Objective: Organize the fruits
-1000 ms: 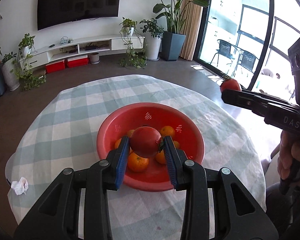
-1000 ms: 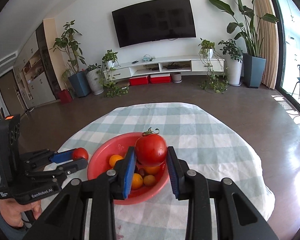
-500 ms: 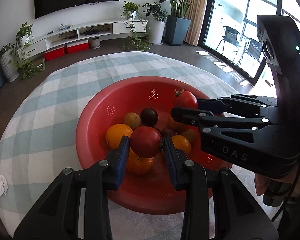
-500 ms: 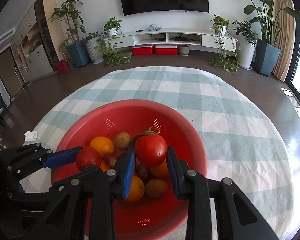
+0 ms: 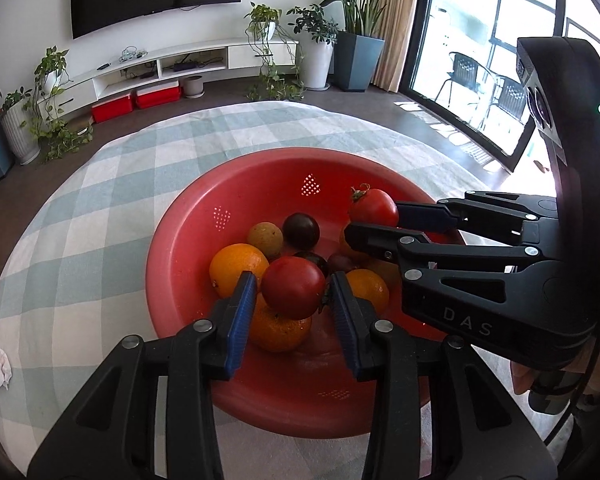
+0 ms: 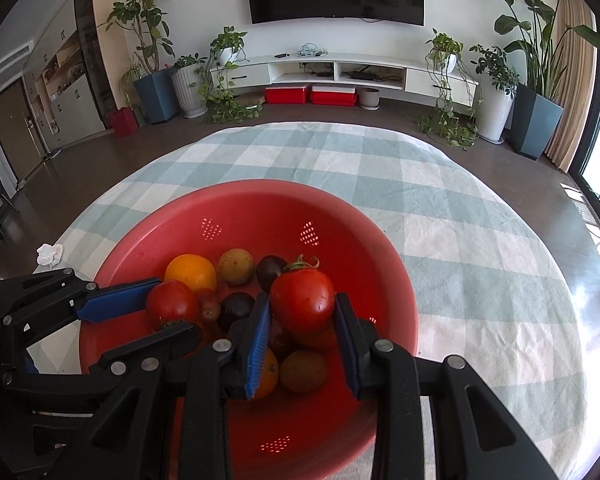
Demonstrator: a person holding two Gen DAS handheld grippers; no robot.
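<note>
both grippers now low over red bowl (image 5: pixel 188 216) | left gripper (image 5: pixel 292 300) clamps dark tomato (image 5: pixel 294 292) | right gripper (image 6: pixel 302 320) clamps stemmed tomato (image 6: pixel 302 300) | release looks next

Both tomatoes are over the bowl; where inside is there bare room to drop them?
Bare floor lies along the near wall of the red bowl, below the left tool, and on the far slope under the drain holes. The middle is crowded with oranges and dark fruit.
</note>
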